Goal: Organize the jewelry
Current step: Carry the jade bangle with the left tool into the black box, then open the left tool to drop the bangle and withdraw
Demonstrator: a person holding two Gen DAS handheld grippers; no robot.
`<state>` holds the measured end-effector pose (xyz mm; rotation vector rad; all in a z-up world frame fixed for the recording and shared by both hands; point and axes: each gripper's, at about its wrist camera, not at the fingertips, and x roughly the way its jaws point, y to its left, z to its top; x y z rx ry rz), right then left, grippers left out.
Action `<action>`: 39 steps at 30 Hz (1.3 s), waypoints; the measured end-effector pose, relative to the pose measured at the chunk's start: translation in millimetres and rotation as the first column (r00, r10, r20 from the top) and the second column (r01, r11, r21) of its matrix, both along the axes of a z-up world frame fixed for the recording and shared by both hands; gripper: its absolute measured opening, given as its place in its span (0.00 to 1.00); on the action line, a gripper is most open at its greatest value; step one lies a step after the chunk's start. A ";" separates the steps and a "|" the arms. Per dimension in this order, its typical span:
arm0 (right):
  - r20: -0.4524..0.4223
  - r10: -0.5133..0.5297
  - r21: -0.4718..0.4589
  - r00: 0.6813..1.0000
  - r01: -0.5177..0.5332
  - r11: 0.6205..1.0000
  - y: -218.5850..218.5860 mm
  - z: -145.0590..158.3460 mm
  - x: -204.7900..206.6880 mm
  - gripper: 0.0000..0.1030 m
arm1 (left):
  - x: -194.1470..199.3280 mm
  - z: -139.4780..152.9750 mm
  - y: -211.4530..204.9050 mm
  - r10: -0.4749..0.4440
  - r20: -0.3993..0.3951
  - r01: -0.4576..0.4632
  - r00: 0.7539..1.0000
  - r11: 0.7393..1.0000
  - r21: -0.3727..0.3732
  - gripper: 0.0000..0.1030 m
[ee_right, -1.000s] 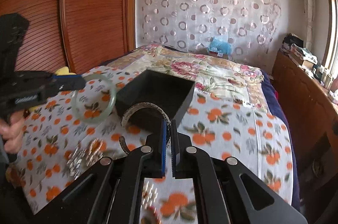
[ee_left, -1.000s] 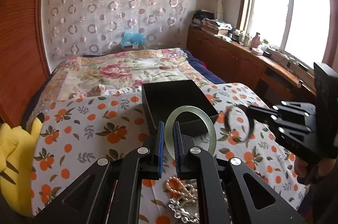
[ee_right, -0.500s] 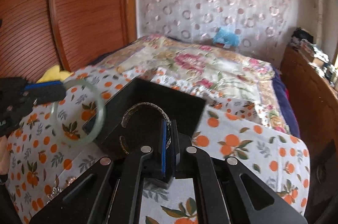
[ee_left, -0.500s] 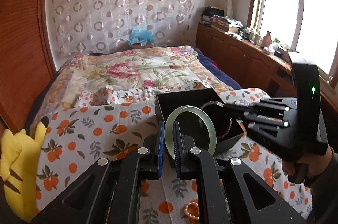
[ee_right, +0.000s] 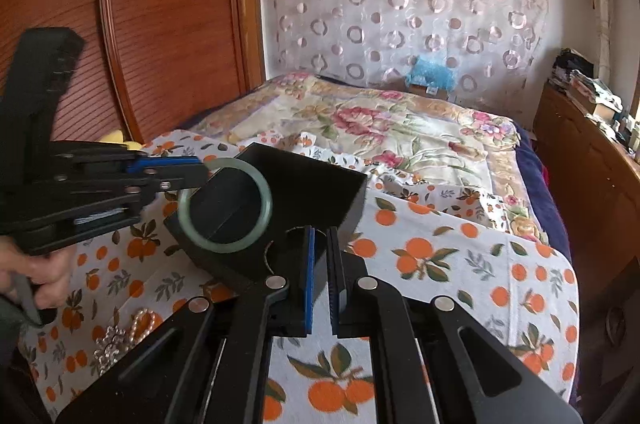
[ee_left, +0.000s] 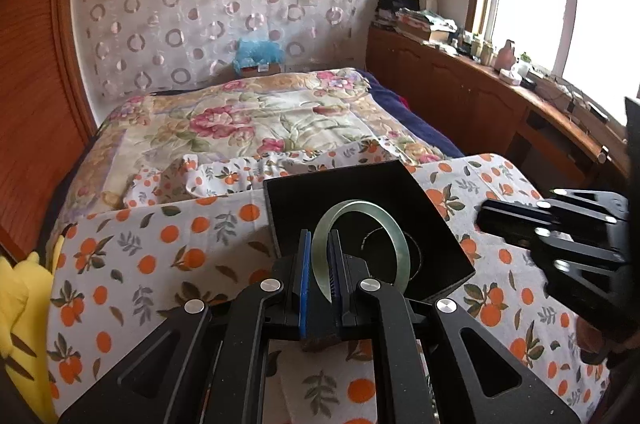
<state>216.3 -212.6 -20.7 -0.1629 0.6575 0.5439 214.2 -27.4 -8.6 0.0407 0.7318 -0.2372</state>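
Note:
My left gripper (ee_left: 320, 248) is shut on a pale green jade bangle (ee_left: 394, 244) and holds it over the open black box (ee_left: 344, 191). A thin silver bracelet (ee_left: 370, 236) lies inside the box. In the right wrist view the bangle (ee_right: 226, 246) hangs at the box's (ee_right: 316, 183) left edge from the left gripper (ee_right: 196, 173). My right gripper (ee_right: 320, 244) is slightly open and empty, just in front of the box. It shows at the right in the left wrist view (ee_left: 486, 218).
The box sits on an orange-print cloth (ee_right: 440, 256) over the bed. A pearl bracelet (ee_right: 142, 322) and a silver chain (ee_right: 108, 346) lie on the cloth at the near left. A yellow plush toy (ee_left: 20, 304) is at the left edge. A wooden cabinet (ee_left: 480, 103) runs along the right.
My right gripper has opened, left the silver bracelet in the box and drawn back. My left gripper has carried the green bangle forward over the box.

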 end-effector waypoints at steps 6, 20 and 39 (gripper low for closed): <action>0.017 -0.002 0.012 1.000 0.002 1.000 -14.7 0.9 -16.6 0.08 | 15.9 -10.7 -17.2 -0.006 -0.032 0.008 0.999 0.999 0.054 0.07; 0.010 -0.017 0.038 1.000 0.016 0.999 -38.9 -8.2 -48.3 0.08 | -10.2 -1.9 -13.6 -0.034 -0.031 0.035 0.999 0.998 0.047 0.20; -0.086 0.037 -0.028 0.996 -0.039 0.999 -33.2 -44.5 -106.7 0.17 | -117.5 -18.0 20.3 -0.040 -0.019 0.040 0.999 0.999 -0.015 0.38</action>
